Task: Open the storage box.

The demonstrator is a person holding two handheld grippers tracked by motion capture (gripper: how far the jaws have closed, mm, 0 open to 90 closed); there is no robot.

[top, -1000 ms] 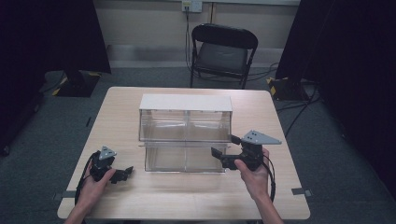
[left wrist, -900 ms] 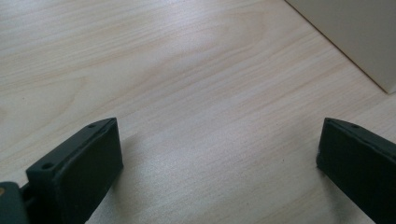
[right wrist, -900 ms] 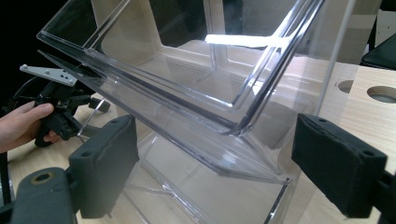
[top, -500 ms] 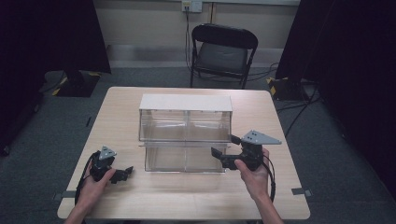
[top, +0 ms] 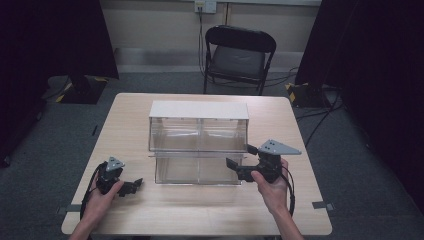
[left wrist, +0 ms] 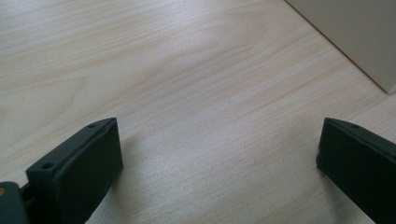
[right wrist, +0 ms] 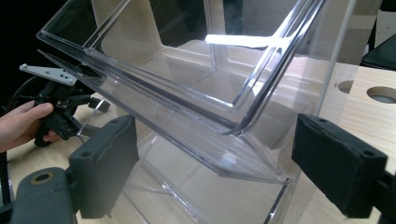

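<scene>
A clear plastic two-tier bin [top: 198, 142] with a white top stands in the middle of the wooden table [top: 280, 125]. My right gripper [top: 240, 156] is open at the bin's front right corner, tilted toward it. In the right gripper view the jaws stand wide apart [right wrist: 219, 154], with the corner of the clear bin [right wrist: 187, 93] just ahead of them. My left gripper [top: 131, 186] rests low on the table left of the bin's front, open and empty. Bare wood lies between its jaws [left wrist: 219, 140], and a pale corner of the bin [left wrist: 355, 37] shows at the upper right.
A black folding chair [top: 239, 52] stands behind the table's far edge. Two round holes [right wrist: 383, 93] in the tabletop show past the bin in the right gripper view, where the other hand's gripper [right wrist: 56, 107] also appears at the left. Dark curtains flank both sides.
</scene>
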